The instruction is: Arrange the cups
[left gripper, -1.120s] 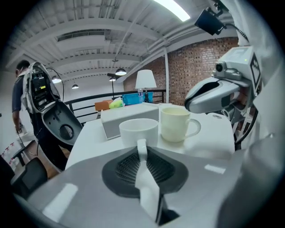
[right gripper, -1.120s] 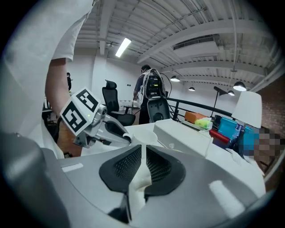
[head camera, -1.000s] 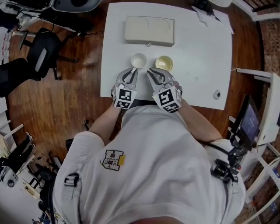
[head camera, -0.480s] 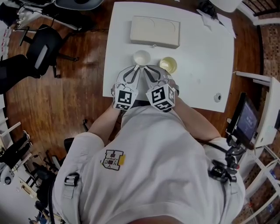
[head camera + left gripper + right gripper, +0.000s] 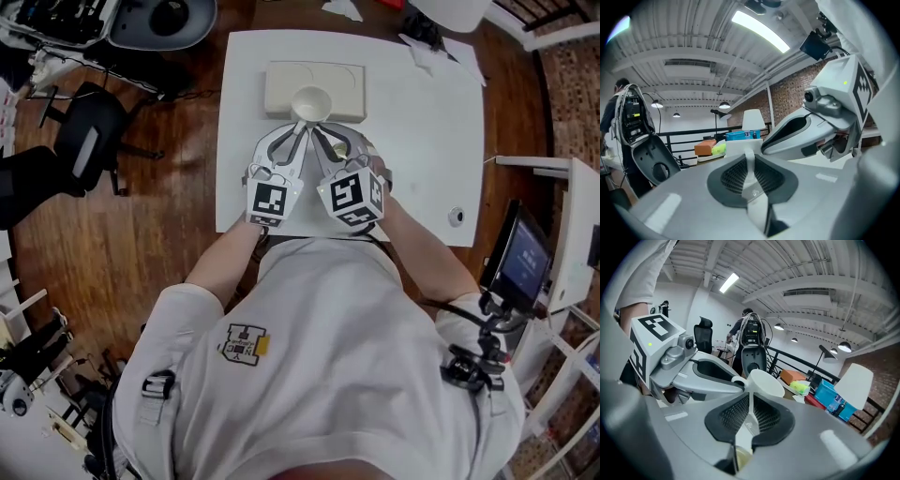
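Cups no longer stand where they did a second ago: then the white cup and the yellow cup stood side by side on the white table, just in front of the beige tray, with both grippers behind them. Now both grippers have moved toward the tray. In the head view the white cup is raised off the table at the tip of the left gripper, its bowl overlapping the tray's near edge. That view no longer shows the yellow cup on the table, since the right gripper and its marker cube cover the place. The right gripper view fills this in: a thin cup wall runs between its dark ribbed pads, the yellowish bowl shows just below them, and the jaws are closing on that wall. It also shows the white cup from the side, held by its rim at the left gripper's tip, close ahead. The left gripper view shows only a thin white wall, edge-on, pinched between its pads, with the right gripper close at its right. Counted, there are two cups, one white and one yellow, two grippers, each with one marker cube, and one tray.
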A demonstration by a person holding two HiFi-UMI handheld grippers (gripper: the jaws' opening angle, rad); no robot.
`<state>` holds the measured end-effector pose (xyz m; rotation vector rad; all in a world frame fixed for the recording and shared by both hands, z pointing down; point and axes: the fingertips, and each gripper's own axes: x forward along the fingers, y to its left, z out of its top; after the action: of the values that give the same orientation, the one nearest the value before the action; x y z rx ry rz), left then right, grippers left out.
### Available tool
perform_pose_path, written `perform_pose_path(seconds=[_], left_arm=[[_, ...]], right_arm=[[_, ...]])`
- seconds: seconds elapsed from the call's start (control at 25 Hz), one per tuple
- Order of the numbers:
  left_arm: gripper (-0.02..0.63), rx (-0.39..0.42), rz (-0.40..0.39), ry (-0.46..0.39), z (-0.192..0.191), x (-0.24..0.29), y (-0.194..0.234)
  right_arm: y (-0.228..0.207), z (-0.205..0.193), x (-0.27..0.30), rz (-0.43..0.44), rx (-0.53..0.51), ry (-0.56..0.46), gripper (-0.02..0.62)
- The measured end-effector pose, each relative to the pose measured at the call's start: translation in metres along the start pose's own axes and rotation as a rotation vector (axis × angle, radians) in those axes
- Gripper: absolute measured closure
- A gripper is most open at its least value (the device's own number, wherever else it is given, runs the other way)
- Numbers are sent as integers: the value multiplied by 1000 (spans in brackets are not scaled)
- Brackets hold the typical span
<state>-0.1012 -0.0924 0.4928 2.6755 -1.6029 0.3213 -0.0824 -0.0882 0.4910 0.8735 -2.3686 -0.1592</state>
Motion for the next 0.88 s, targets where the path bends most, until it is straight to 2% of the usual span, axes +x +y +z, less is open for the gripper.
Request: perform_pose_path(seconds=[0.36,0.88], left_arm=[[566,-18,61,-12,9,51,39],[566,-78,118,46,-27,93,75]], right_arm=[[-47,14,48,27,-91,23,569],[-66,-3,115,55,-115,88,572]])
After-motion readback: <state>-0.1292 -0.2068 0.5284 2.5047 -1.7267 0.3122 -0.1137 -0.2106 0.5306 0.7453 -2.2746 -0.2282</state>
